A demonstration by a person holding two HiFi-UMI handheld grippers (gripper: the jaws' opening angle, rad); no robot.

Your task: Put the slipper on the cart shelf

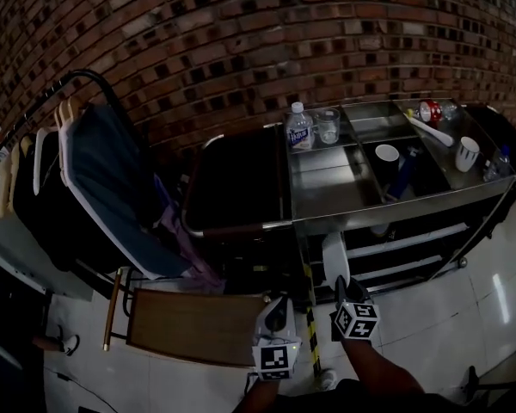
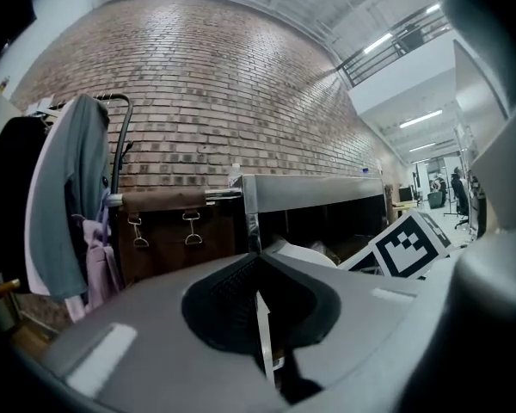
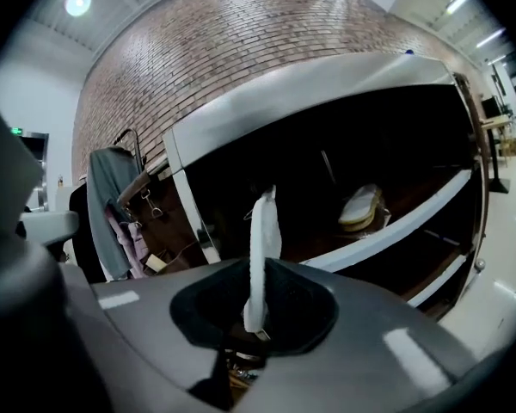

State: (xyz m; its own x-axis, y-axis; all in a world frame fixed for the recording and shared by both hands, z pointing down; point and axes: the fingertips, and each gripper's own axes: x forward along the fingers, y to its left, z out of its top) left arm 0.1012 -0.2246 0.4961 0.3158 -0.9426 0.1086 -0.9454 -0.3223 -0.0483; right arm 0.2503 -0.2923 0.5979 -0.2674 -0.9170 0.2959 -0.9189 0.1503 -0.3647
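While the right tongs (image 1: 342, 292) pinched the white slipper (image 1: 334, 263) by one end, pressed on either face of it, the slipper hung in the air just short of the steel cart (image 1: 413, 198), not yet on any shelf. Its long axis ran straight out from the tongs toward the cart's front edge, so the free end led and the gripped end trailed. Seen along the jaws, it showed only as a thin, edge-on strip. The cart shelf (image 3: 396, 231) lay ahead and a little to the right of that strip, with its pale front rail between the slipper and the dark space behind. That, I judge, was what the coming move turned on: the slipper had to go forward over the rail, lengthwise, and the right hand was plainly the nearer one (it carried the load). The left tongs (image 2: 262, 334) were pressed together with nothing in them, held beside the right ones and a little nearer the person.

The right gripper view showed what the head view did not: what looked like a second slipper (image 3: 361, 206) lying on that shelf, toward its right part, with bare shelf to the left of it. The head view, in turn, showed the cart's top tray with a water bottle (image 1: 299, 129) and a white cup (image 1: 467, 153), which the right gripper view, looking from below the tray, did not show.
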